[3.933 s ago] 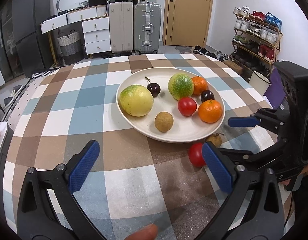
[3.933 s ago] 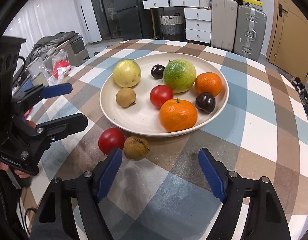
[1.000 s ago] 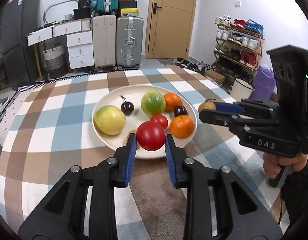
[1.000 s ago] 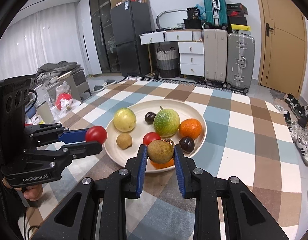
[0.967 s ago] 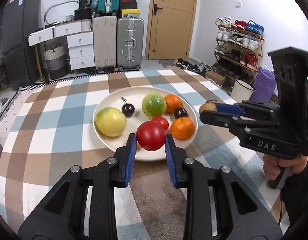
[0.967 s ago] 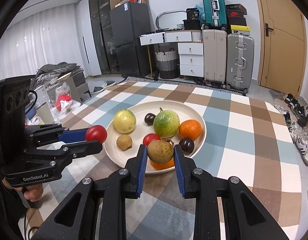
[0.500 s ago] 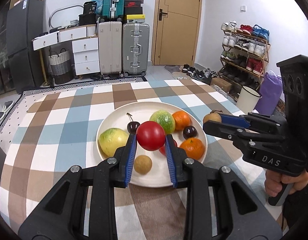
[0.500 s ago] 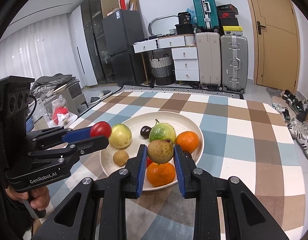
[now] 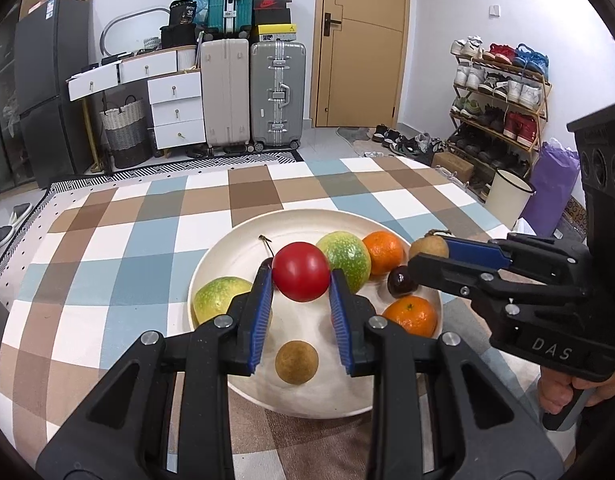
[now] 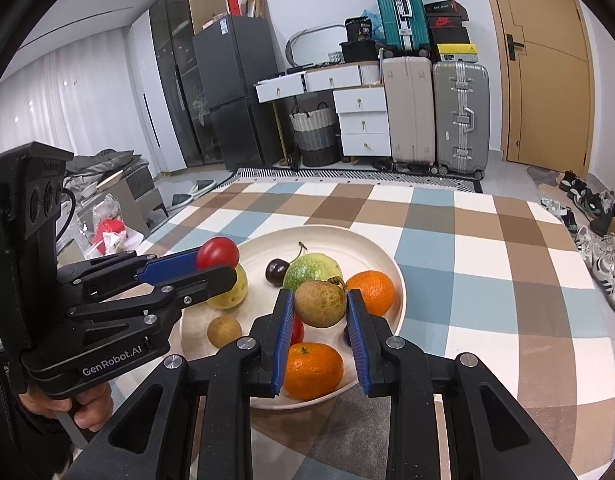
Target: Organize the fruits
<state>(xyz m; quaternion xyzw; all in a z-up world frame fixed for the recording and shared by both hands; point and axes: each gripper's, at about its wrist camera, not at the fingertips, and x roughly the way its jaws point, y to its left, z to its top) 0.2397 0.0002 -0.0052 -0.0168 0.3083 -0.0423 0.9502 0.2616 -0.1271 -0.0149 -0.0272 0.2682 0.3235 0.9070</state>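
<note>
**Hovering two fruits over the plate**

Pinching a red tomato (image 9: pixel 300 271) in the left gripper (image 9: pixel 300 280) and a brown pear-like fruit (image 10: pixel 320 303) in the right gripper (image 10: pixel 320 312), both fruits round with no long axis to mind. Hanging above the near half of the cream plate (image 9: pixel 243 236), straight over it rather than beside it, bare patches ahead and below. Needing, most likely, only a drop and release; neither clearly nearer.

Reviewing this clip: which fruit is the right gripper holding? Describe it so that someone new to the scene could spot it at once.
Start at the cream plate on the checked tablecloth. Above its near side, the right gripper is shut on a brown fruit between its blue pads. It is dull, speckled tan with a dry stem, unlike the glossy red tomato in the left gripper and the oranges below.
</note>
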